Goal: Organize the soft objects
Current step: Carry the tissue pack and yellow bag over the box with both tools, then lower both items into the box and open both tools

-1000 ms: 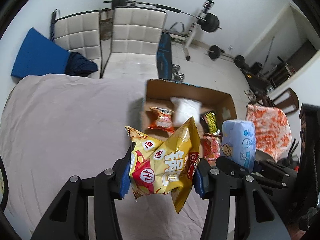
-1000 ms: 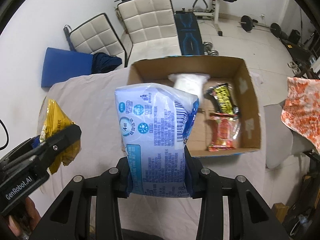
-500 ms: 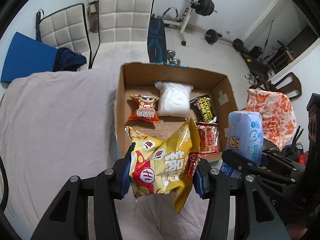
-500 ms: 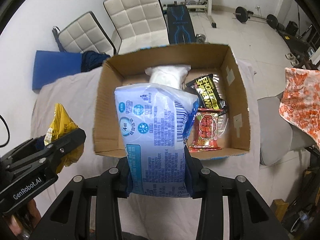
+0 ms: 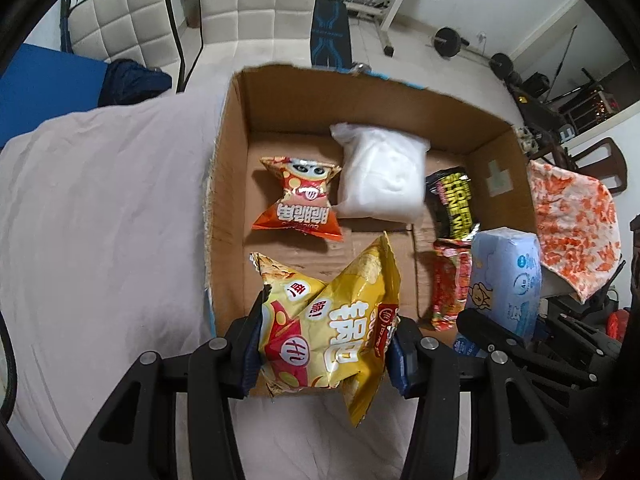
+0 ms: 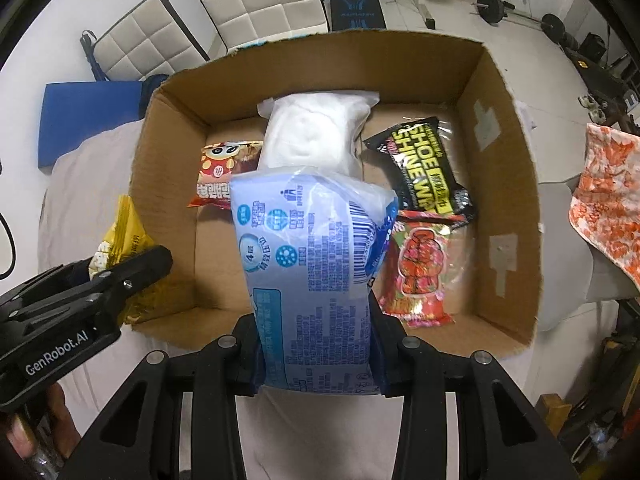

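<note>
The yellow crinkled chip bag is clamped in the left hand-held gripper, the pale-blue plastic tissue pack in the right hand-held gripper. Both are held above the open brown cardboard box, whose bare floor lies directly ahead, nearer the left.

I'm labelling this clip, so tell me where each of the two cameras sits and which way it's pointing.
Left wrist: on the left gripper, looking down past its yellow chip bag into the cardboard box; the right gripper shows at lower right.
Right wrist: on the right gripper, looking down past its blue tissue pack into the box; the left gripper and a bit of hand show at lower left.
Shared: the box and its white bag.
</note>
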A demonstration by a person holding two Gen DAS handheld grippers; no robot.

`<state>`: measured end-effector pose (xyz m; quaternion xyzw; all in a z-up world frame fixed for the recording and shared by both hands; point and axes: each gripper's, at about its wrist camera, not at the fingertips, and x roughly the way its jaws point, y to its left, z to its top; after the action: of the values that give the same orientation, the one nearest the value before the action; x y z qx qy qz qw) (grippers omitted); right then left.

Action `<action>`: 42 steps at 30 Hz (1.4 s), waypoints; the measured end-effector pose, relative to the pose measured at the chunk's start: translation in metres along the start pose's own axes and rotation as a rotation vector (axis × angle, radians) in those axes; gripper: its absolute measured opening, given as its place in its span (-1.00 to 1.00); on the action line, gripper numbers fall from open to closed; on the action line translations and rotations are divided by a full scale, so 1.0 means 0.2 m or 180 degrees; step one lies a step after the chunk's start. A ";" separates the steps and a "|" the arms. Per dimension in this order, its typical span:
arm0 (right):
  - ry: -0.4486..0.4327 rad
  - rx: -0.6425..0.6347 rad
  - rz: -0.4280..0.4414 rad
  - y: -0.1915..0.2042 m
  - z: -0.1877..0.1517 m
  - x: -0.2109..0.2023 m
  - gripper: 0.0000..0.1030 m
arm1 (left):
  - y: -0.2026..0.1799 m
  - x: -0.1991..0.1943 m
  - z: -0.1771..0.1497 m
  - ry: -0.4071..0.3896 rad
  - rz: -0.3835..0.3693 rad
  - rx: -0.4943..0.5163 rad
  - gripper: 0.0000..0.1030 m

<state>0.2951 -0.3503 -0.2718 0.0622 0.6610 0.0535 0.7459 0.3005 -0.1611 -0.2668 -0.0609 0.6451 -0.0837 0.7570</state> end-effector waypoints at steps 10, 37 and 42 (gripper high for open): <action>0.0139 -0.0078 0.0008 0.01 0.06 0.21 -0.14 | 0.03 0.17 0.03 0.0215 0.0091 0.0024 -0.08; 0.0034 -0.0123 -0.0199 -0.03 0.04 0.14 0.69 | 0.03 0.08 0.04 0.0138 0.0118 -0.0098 0.32; -0.0088 -0.0114 -0.0298 -0.06 0.00 0.03 0.93 | 0.00 -0.03 0.02 -0.0024 0.0146 -0.0051 0.81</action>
<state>0.2968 -0.3607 -0.2792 0.0186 0.6517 0.0296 0.7576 0.3041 -0.1596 -0.2609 -0.0525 0.6442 -0.0609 0.7606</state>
